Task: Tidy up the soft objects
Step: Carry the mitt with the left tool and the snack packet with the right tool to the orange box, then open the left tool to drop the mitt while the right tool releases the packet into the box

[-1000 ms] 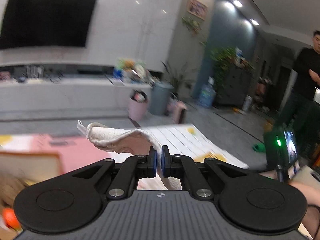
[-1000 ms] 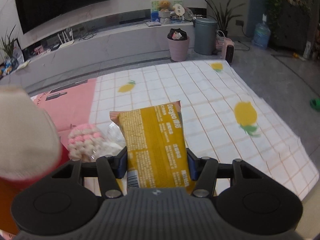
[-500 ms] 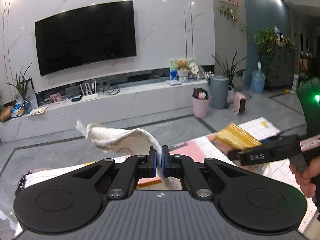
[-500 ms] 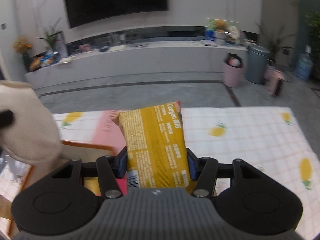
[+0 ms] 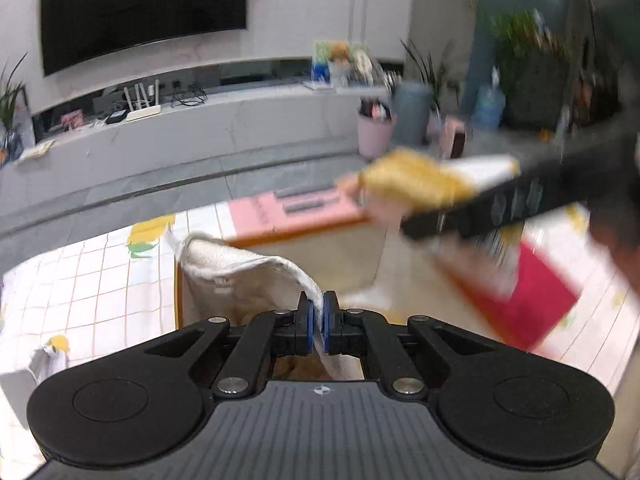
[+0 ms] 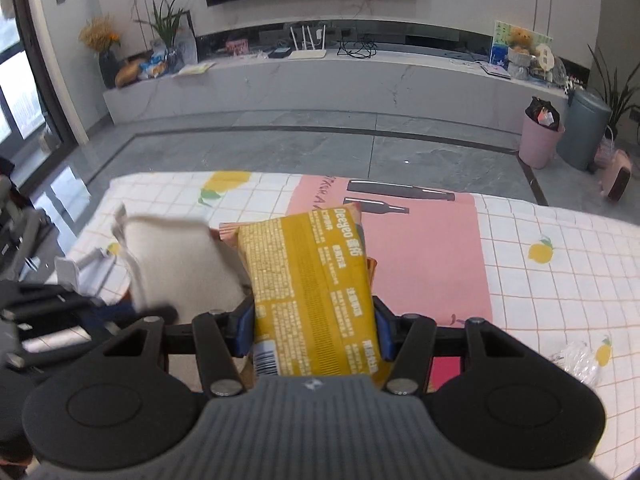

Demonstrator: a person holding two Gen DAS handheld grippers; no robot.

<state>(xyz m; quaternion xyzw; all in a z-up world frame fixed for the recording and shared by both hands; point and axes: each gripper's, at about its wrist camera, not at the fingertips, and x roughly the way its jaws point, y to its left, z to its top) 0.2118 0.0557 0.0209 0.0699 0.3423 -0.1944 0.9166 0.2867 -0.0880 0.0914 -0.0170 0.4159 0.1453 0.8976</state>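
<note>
Both tongs, towel (image 5: pixel 240 268) and packet (image 6: pixel 312 292) clamped, now over box (image 5: pixel 340 252).

Right claw (image 5: pixel 424 224) with yellow pack (image 6: pixel 316 292) crosses over open box (image 5: pixel 320 248), crowding left claw (image 5: pixel 319 320) holding cloth (image 5: pixel 240 268). Checkered tabletop (image 6: pixel 560 280) to right free.

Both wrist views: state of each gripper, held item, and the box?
left gripper: shut on the white cloth
white cloth: pinched at one edge, drooping over the box
right gripper: shut on the yellow packet
yellow packet: sealed, clamped across its width
box: open, lid flap up
</note>
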